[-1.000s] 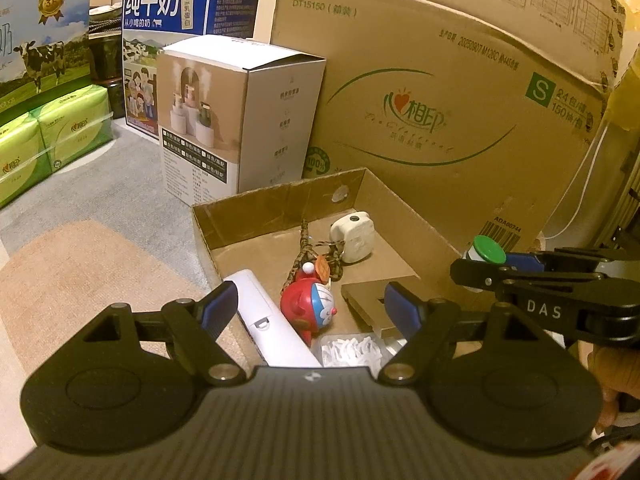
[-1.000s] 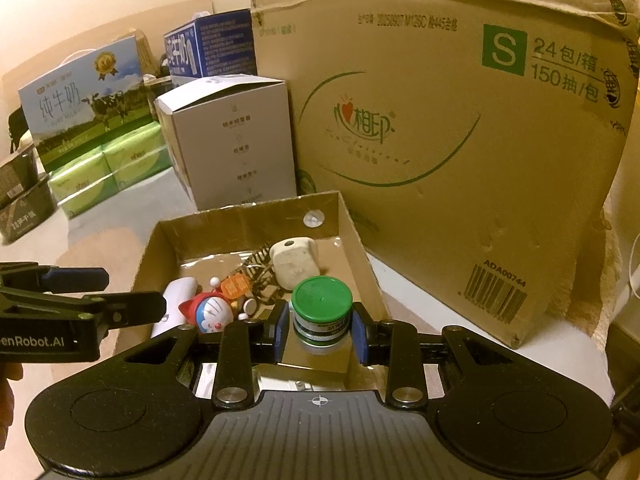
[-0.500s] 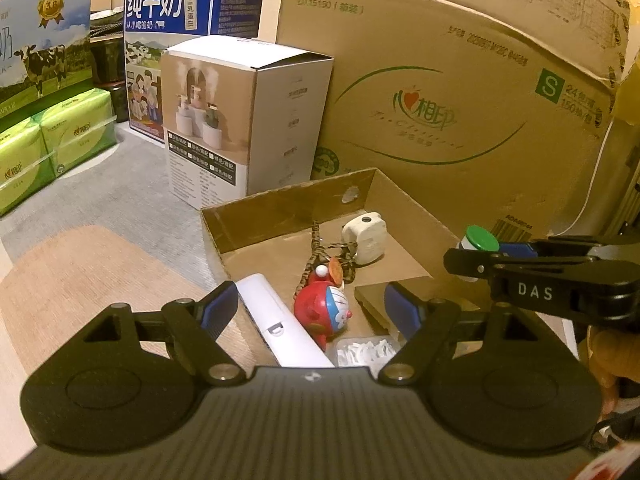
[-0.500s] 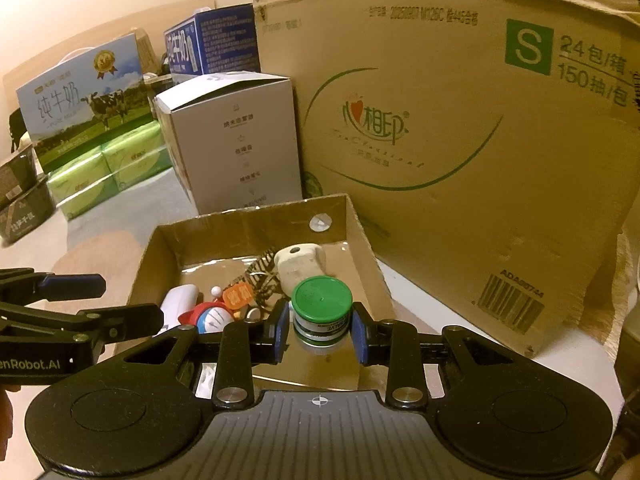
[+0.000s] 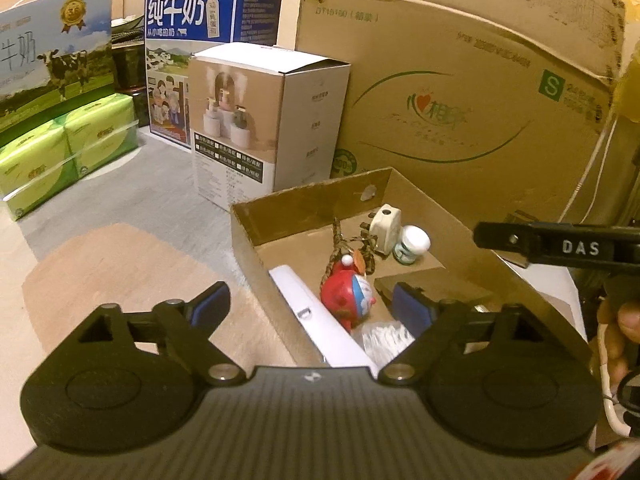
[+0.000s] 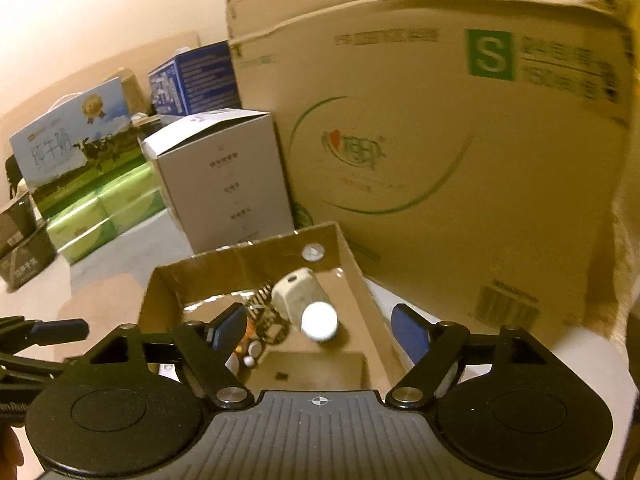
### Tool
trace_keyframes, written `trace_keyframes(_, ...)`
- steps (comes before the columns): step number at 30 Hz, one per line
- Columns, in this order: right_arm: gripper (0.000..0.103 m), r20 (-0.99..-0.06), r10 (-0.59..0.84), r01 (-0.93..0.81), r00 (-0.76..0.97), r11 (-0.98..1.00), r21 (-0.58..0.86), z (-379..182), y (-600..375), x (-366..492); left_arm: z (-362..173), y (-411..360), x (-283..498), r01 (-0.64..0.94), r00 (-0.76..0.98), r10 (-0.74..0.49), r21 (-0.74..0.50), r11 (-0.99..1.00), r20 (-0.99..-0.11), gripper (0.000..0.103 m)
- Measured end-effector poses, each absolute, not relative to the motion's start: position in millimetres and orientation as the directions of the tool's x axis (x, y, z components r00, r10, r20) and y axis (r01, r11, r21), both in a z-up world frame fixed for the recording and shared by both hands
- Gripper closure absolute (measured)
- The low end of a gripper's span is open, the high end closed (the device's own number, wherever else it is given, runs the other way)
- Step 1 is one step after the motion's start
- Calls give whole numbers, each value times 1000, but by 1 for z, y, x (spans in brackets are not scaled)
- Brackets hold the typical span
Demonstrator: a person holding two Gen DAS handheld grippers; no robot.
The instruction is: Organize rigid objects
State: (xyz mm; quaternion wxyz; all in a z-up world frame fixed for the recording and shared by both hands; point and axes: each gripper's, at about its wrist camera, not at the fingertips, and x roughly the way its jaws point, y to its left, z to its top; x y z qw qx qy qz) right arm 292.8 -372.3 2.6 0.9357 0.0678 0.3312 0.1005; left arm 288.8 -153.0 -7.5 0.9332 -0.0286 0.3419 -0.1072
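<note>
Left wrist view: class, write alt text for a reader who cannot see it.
An open left gripper hovers over a shallow cardboard tray holding a small bottle, a red toy and a white tube. Cartons stand behind.

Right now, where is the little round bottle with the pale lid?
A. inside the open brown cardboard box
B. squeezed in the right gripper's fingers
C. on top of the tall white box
A: the little round bottle sits inside the open brown cardboard box, beside the white plug-shaped block, while the right gripper is open with nothing between its fingers.

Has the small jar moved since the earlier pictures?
Yes. The jar left the right tongs, now open, and lies in the tray beside the white plug.
</note>
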Motion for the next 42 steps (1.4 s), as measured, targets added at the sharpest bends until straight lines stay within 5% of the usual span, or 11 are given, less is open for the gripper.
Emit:
trace_keyframes(13, 23, -641, 214, -50, 737, 963, 264, 23, -390, 188, 14, -142, 195, 152, 759, -199, -128, 980, -620, 1)
trace_keyframes(42, 21, -717, 231, -150, 657, 973, 177, 40, -328, 8, 25, -116, 10, 115, 697, -167, -122, 986, -697, 1)
